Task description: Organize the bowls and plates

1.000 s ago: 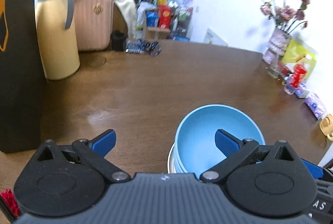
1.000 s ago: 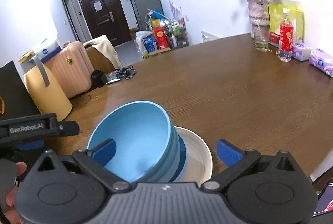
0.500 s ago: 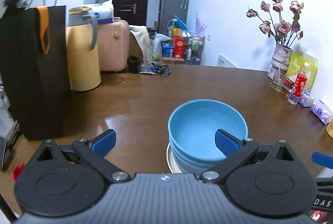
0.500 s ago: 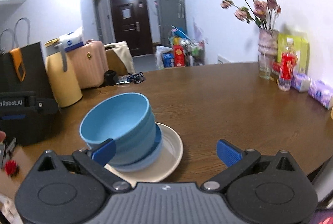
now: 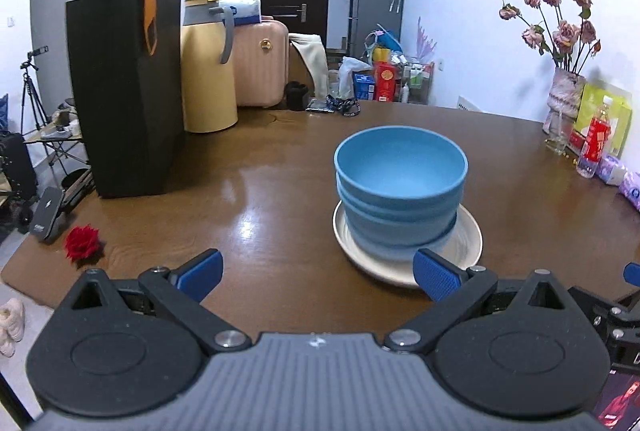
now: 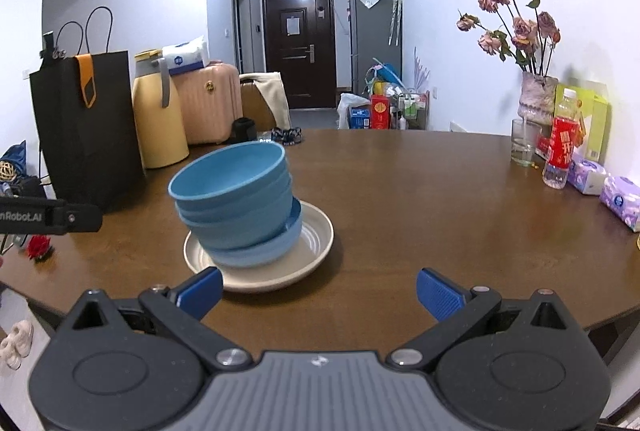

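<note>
Item: stack of blue bowls [image 5: 400, 187] on cream plate [image 5: 468, 235], table [image 5: 280, 167] centre. I see it far-right of left hand-held gripper [image 5: 316, 271], far-left of right hand-held gripper [image 6: 318, 289] (both wide, empty, equally near).

One plate [image 5: 408, 251] sits at centre frame with a stack of blue bowls [image 5: 400, 191] on it; four rims show, though the lowest is partly hidden. Left of frame: one black bag [image 5: 124, 95], one yellow jug [image 5: 208, 79], one red flower [image 5: 82, 243]. Right: one vase [image 6: 538, 99], one glass [image 6: 524, 147], one red bottle [image 6: 562, 147], two tissue packs [image 6: 620, 201].
</note>
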`<state>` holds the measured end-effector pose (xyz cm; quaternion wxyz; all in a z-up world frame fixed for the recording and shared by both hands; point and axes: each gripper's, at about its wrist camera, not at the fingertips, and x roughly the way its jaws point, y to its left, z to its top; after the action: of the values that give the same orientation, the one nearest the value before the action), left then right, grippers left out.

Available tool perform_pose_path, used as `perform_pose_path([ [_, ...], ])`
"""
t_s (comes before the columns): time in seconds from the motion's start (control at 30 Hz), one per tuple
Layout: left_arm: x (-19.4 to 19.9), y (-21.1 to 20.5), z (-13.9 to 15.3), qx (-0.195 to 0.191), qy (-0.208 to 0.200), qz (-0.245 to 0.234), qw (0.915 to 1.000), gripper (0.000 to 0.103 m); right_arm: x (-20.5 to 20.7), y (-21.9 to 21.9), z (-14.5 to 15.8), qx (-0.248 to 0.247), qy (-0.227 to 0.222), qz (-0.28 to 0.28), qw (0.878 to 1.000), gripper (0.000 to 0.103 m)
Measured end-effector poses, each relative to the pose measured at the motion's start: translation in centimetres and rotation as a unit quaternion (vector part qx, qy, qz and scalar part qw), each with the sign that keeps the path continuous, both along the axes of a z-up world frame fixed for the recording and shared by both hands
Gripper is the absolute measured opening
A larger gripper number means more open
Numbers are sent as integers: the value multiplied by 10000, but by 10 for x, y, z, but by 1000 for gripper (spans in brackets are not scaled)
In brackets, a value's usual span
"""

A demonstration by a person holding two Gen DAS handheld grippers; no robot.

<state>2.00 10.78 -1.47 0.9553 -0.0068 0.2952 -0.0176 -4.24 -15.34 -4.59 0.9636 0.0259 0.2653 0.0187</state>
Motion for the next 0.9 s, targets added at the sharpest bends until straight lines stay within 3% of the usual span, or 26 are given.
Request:
perform_pose_path([
  [0.2, -27, -9, -9, 278, -40, -54, 9996, 103, -16, -8, -9, 14, 40, 33, 10000, 103],
  [0.9, -44, -8, -15, 240, 24, -36, 9997, 103, -29, -5, -16, 70, 29, 124, 9999, 103],
])
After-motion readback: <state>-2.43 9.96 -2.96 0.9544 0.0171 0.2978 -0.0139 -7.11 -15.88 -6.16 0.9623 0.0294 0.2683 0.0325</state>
